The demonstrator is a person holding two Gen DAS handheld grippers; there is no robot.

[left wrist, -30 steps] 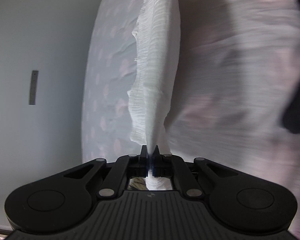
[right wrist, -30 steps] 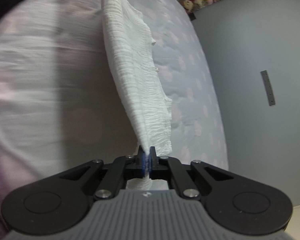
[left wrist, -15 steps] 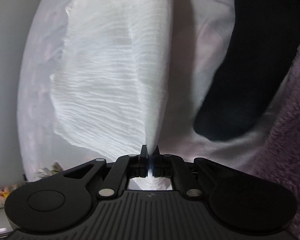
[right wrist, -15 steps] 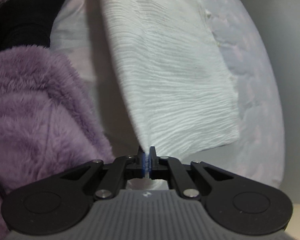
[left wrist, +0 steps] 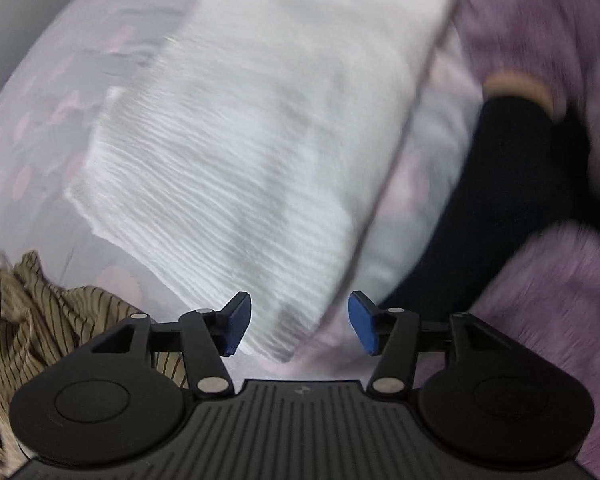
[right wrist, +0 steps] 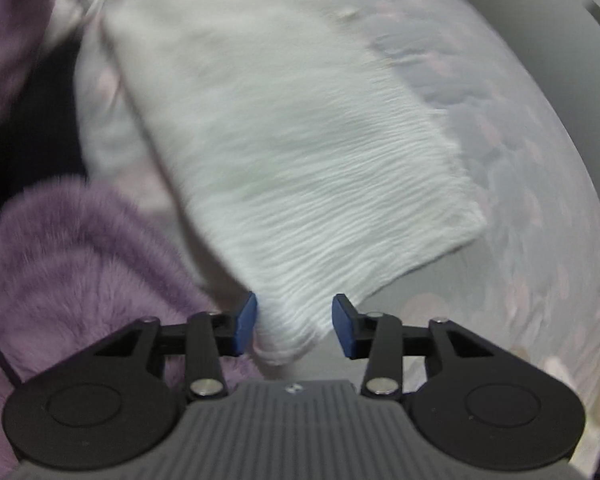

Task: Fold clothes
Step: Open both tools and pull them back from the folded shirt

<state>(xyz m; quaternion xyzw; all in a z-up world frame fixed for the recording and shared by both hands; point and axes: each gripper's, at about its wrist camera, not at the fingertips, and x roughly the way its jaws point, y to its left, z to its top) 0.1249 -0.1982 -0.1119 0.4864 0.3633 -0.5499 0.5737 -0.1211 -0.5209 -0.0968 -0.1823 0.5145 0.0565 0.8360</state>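
Left tool (left wrist: 299, 328): jaws opening, pads clear of the cloth, with the near corner of the white garment (left wrist: 252, 152) lying between them but not pinched. Right tool (right wrist: 294, 330): same story, jaws opening, the other near corner of the garment (right wrist: 300, 168) sits in the gap, no pad contact that I can see. I read this as the release at the end of a fold: both corners let go together so the layer lands square instead of being dragged to one side.

The garment lies flat on the bed (left wrist: 32, 92), on the pale sheet with pink dots, as a stacked rectangle. Layered edges show on its outer side in both views, so it looks like more than one fold is already in. Its crinkled ribbing runs across between the tools.

Both tools point steeply down at the near edge of the garment, which makes sense: a low release means no drop and no flop-over.

Around it:
- striped tan cloth (left wrist: 24, 320) bunched on the bed beside the left tool, just off the garment's corner; probably another item waiting, can't confirm
- purple fuzzy fabric (right wrist: 80, 248) close beside the right tool, and a person's dark sleeve (left wrist: 512, 208) on the inner side of the garment

Frames are motion-blurred, so I can't tell whether the folded edges are truly aligned.

My call: I back both tools straight off without snagging the corners, then check the stack.
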